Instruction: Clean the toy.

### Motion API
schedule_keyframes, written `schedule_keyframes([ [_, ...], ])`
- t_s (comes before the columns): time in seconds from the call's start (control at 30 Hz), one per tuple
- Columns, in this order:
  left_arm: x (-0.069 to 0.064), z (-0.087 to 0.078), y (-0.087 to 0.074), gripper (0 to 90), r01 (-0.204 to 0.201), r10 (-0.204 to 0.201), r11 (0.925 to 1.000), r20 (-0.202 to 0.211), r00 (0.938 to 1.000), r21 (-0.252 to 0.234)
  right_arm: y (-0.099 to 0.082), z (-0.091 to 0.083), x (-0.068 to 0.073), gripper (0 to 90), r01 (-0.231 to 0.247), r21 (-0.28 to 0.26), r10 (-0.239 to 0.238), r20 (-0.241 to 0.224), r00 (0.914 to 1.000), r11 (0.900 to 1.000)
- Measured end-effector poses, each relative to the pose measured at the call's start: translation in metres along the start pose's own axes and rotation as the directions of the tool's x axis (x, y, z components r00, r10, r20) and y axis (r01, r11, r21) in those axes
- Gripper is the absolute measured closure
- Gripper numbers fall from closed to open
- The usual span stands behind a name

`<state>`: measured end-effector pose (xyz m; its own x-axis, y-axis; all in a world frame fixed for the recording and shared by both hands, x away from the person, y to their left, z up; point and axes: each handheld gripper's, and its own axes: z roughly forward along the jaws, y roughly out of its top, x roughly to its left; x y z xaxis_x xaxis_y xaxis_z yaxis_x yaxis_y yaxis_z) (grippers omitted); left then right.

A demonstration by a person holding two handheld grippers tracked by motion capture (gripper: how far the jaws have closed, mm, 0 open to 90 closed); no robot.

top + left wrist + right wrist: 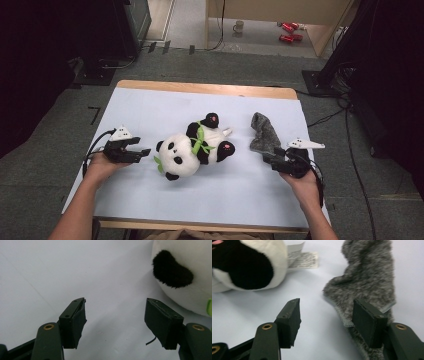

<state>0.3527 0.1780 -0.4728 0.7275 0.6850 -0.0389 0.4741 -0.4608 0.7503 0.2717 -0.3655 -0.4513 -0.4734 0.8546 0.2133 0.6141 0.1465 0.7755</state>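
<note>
Reaching for the grey furry cloth (364,277), the right gripper (325,322) has its jaws apart with nothing pinched; one jaw overlaps the cloth's near edge. To grasp well, I judge it should slide in until the edge sits between both jaws, then close. The left gripper (115,322) waits released beside the panda plush (192,147), mid-tabletop (150,105).

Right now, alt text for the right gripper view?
The right gripper, jaws open, sits at the near end of a fuzzy grey cloth on the pale table, one jaw over its edge. A panda plush with a printed tag lies behind.
</note>
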Motion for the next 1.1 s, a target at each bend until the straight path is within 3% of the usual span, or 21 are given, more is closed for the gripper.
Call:
schedule_keyframes([
  [0.13, 0.001, 0.000, -0.002, 33.3, -0.004, 0.004, 1.0000, 0.001, 1.0000, -0.008, -0.007, -0.003, 0.008, 40.8, 0.034, 0.009, -0.034, -0.018, 0.9993, 0.9994],
  [0.27, -0.001, 0.002, -0.003, 33.2, -0.019, 0.019, 0.9998, -0.001, 0.9998, 0.006, -0.017, -0.001, 0.013, 41.0, 0.055, 0.032, -0.052, -0.084, 0.9951, 0.9980],
  [0.37, -0.002, 0.005, -0.004, 32.2, -0.039, 0.039, 0.9991, -0.007, 0.9992, 0.016, -0.025, 0.005, 0.017, 42.8, 0.165, 0.036, -0.160, -0.107, 0.9813, 0.9856],
  [0.43, -0.003, 0.007, -0.005, 31.1, -0.041, 0.041, 0.9985, -0.013, 0.9991, 0.037, -0.029, 0.011, 0.019, 42.7, 0.192, 0.056, -0.185, -0.114, 0.9762, 0.9798],
  [0.6, -0.003, 0.011, -0.008, 31.2, -0.069, 0.070, 0.9953, -0.024, 0.9972, 0.068, -0.034, 0.020, 0.017, 42.0, 0.210, 0.122, -0.196, -0.111, 0.9742, 0.9701],
  [0.77, -0.004, 0.014, -0.010, 30.9, -0.075, 0.075, 0.9939, 0.008, 0.9972, 0.081, -0.038, 0.025, 0.014, 40.6, 0.220, 0.163, -0.204, -0.107, 0.9730, 0.9619],
  [0.9, -0.002, 0.015, -0.011, 28.8, -0.057, 0.056, 0.9953, 0.009, 0.9984, 0.079, -0.041, 0.025, 0.013, 38.5, 0.239, 0.139, -0.224, -0.119, 0.9675, 0.9609],
  [1.03, -0.001, 0.015, -0.012, 27.2, -0.055, 0.054, 0.9956, 0.009, 0.9985, 0.076, -0.048, 0.024, 0.013, 35.2, 0.303, 0.100, -0.290, -0.128, 0.9485, 0.9477],
  [1.1, -0.001, 0.015, -0.015, 27.1, -0.054, 0.054, 0.9971, 0.011, 0.9985, 0.053, -0.049, 0.025, 0.013, 33.9, 0.305, 0.095, -0.292, -0.129, 0.9478, 0.9478],
])
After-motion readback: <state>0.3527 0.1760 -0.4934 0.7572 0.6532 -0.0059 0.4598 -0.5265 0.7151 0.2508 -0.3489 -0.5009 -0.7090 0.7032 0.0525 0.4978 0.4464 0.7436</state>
